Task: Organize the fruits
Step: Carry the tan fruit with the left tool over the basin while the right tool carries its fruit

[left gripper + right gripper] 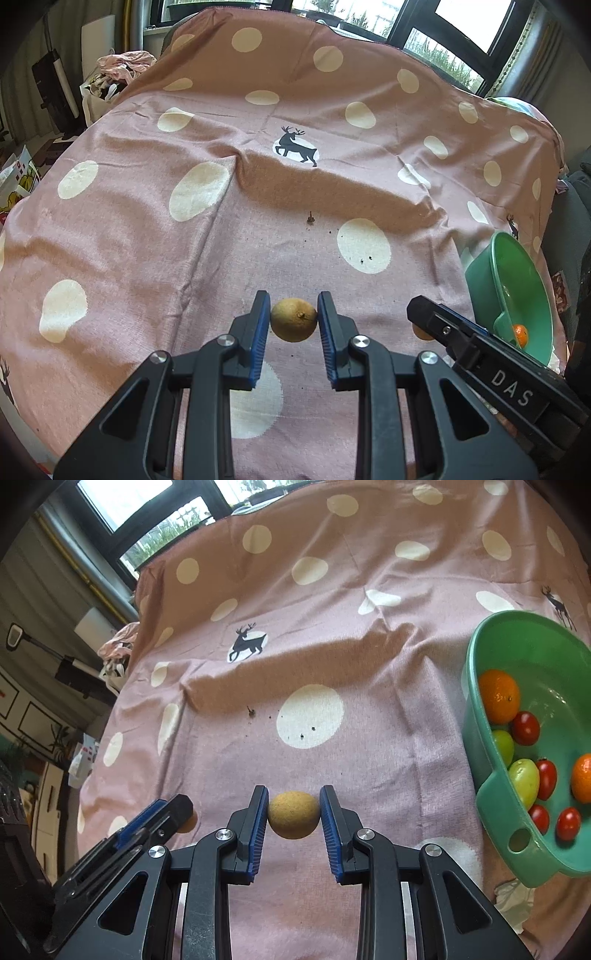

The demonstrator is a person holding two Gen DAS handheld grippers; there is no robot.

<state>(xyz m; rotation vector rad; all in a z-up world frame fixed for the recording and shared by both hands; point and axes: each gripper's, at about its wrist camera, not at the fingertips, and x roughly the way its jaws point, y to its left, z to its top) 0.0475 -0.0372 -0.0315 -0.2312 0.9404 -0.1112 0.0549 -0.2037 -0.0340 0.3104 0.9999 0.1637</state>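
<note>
fruits lie in the basin, right of both claws on the cloth.

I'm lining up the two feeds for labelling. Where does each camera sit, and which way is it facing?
Left wrist: rides on the left claw, looking down along it at a small brown fruit it grips over the spotted pink cloth; the right claw intrudes at right.
Right wrist: rides on the right claw, gripping a tan round fruit; the left claw shows at left.
Shared: cloth, deer print, green basin.
</note>
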